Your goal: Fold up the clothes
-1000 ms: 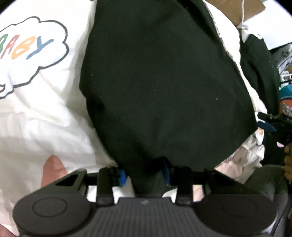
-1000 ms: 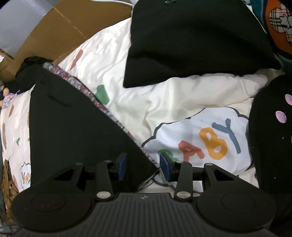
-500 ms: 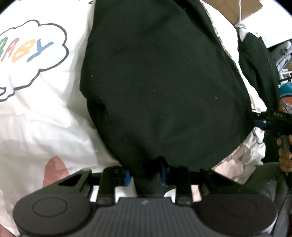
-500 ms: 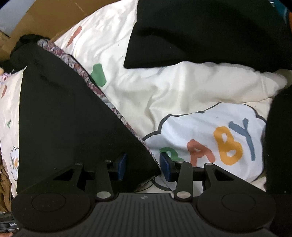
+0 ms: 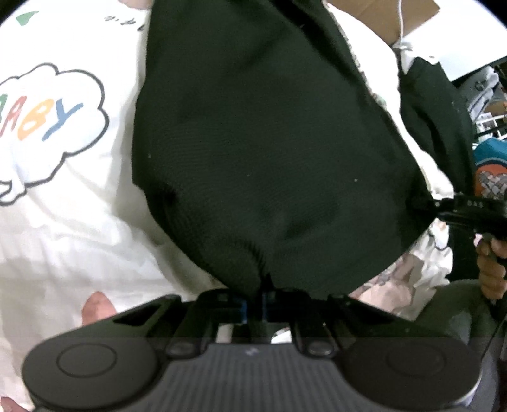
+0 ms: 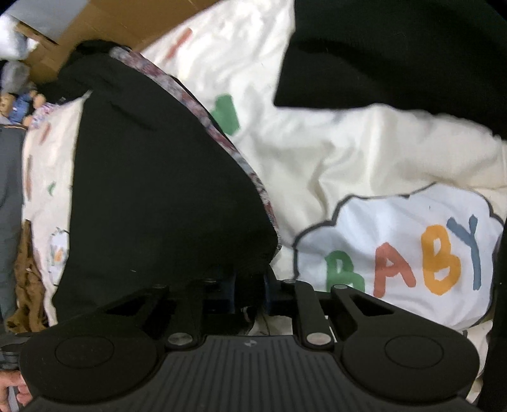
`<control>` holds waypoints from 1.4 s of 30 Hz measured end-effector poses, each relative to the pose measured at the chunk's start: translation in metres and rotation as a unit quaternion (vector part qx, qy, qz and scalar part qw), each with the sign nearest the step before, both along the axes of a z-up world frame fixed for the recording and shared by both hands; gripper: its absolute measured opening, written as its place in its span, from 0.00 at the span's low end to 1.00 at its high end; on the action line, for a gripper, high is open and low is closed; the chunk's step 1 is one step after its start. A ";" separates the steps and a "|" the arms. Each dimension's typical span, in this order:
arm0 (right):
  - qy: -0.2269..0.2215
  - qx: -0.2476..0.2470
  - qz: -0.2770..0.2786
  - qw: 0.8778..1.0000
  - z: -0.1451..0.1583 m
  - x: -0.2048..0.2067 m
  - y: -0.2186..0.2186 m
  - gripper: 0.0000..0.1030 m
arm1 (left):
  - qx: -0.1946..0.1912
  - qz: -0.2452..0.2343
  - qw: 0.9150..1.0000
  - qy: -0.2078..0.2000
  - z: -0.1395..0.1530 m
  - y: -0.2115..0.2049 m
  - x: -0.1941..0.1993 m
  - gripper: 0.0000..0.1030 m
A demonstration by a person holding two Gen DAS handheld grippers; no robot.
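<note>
the left tool (image 5: 253, 309) has its blue-padded fingers pinched nearly together on a bunched edge of the black garment (image 5: 269, 142), a finely ribbed knit with pale lint specks. the cloth fans out from the pinch in a broad rounded sheet over the cream quilt (image 5: 79, 222), a soft crumpled cotton printed with a cloud outline and coloured "baby" letters.

the right tool (image 6: 250, 286) is likewise closed down on a thick folded corner of the same black garment (image 6: 152, 190); a narrow mottled purplish trim (image 6: 221, 139) runs along its slanted edge. the quilt (image 6: 348, 152) lies wrinkled beneath, the cloud print (image 6: 396, 247) just right of the grip. another black garment (image 6: 396, 57) rests further up the quilt. brown cardboard (image 6: 104, 22) sits at the top left.
</note>
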State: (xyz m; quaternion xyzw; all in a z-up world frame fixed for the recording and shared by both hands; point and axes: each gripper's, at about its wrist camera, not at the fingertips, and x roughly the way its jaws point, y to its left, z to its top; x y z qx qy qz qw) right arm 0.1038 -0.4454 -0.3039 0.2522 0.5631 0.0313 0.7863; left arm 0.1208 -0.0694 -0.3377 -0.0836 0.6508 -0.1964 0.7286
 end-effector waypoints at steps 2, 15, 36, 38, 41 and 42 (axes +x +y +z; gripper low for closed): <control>-0.013 0.000 0.006 1.000 0.008 -0.003 0.001 0.16 | -0.001 -0.013 1.000 -0.008 0.015 0.007 0.001 0.07; -0.077 0.029 0.023 0.996 0.059 -0.018 0.004 0.15 | -0.022 -0.045 0.997 -0.060 0.103 0.033 0.032 0.07; -0.178 0.056 0.076 0.979 0.180 -0.077 0.051 0.15 | -0.061 -0.001 0.996 -0.062 0.200 0.107 -0.012 0.06; -0.185 0.056 0.080 0.978 0.189 -0.082 0.053 0.15 | -0.072 0.001 0.995 -0.067 0.211 0.114 -0.015 0.06; -0.197 0.055 0.083 0.975 0.206 -0.088 0.054 0.15 | -0.084 0.001 0.994 -0.075 0.220 0.121 -0.014 0.06; -0.200 0.054 0.084 0.975 0.210 -0.089 0.055 0.15 | -0.084 0.000 0.994 -0.076 0.222 0.122 -0.013 0.06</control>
